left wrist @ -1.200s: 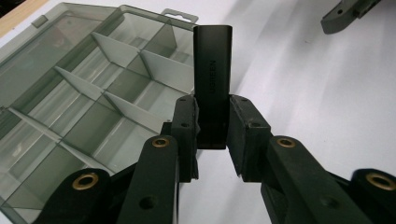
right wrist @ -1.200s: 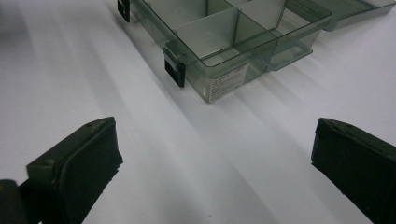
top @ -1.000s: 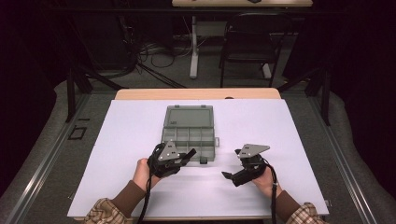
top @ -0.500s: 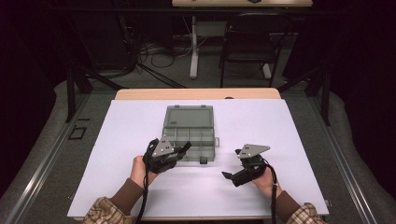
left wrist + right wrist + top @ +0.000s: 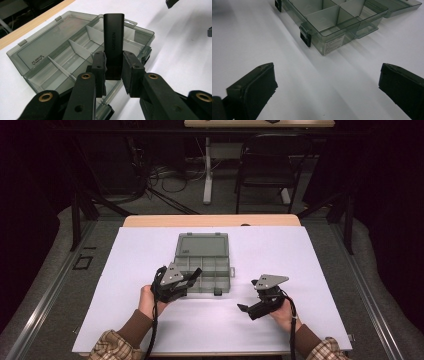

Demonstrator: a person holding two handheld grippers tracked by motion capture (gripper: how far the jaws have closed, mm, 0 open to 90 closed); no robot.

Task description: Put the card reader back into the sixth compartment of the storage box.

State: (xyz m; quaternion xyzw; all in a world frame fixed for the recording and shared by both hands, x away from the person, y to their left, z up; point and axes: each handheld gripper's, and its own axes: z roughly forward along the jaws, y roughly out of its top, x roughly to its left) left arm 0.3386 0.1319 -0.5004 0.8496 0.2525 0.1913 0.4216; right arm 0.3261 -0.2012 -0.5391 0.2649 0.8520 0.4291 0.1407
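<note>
Between the left tool's (image 5: pixel 113 71) pads, a black adapter (image 5: pixel 113 40) stands clamped.

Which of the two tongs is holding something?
The left tongs, shut on a black adapter above the organizer box; the right tongs stand open, empty.

A white sheet (image 5: pixel 310 255) covers a wooden table (image 5: pixel 165 220); a strip of bare wood shows along the sheet's far edge. A small dark mark (image 5: pixel 245 225) sits on that strip, too small to identify. Beyond the sheet's far edge, a black folding chair (image 5: pixel 265 165) stands on grey carpet (image 5: pixel 380 270). A white post (image 5: pixel 207 170) rises beyond the sheet, left of the chair, under a light tabletop (image 5: pixel 260 122). Loose cables (image 5: pixel 160 172) lie on the carpet beyond the sheet's far left corner. A black square outline (image 5: pixel 81 263) is marked on the floor just left of the sheet. Metal rails (image 5: pixel 40 305) run along the floor on both sides of the sheet.
</note>
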